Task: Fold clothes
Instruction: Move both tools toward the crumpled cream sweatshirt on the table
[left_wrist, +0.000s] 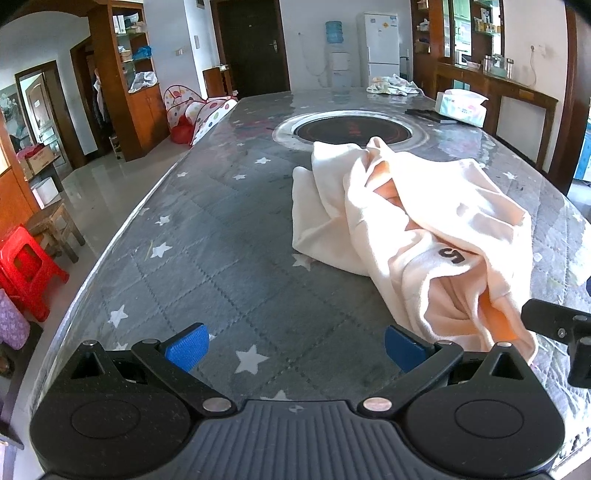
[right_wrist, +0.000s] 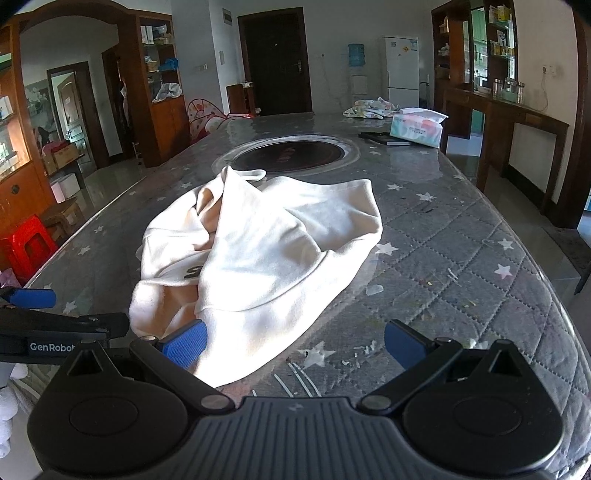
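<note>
Jaws spread wide and empty on the left gripper (left_wrist: 295, 349) over the star-print quilted table cover (left_wrist: 207, 266), and equally wide on the right gripper (right_wrist: 293, 345), whose left pad overlaps the crumpled cream garment (right_wrist: 266, 251) lying mid-table.

On the cream garment (left_wrist: 424, 221) you can read one dark printed character in the left wrist view, lying sideways and looking like a "5" (half tucked under a fold, so you cannot be sure of it). In the right wrist view the same print shows only as a dark fragment. The other gripper's black body (right_wrist: 55, 332), seen from your right wrist camera, carries white lettering "GenRobot", its last letter cut off by the linkage in front. The tissue pack (right_wrist: 417, 127) and the white fridge (right_wrist: 402, 70) both bear labels, but they are too small to read.
</note>
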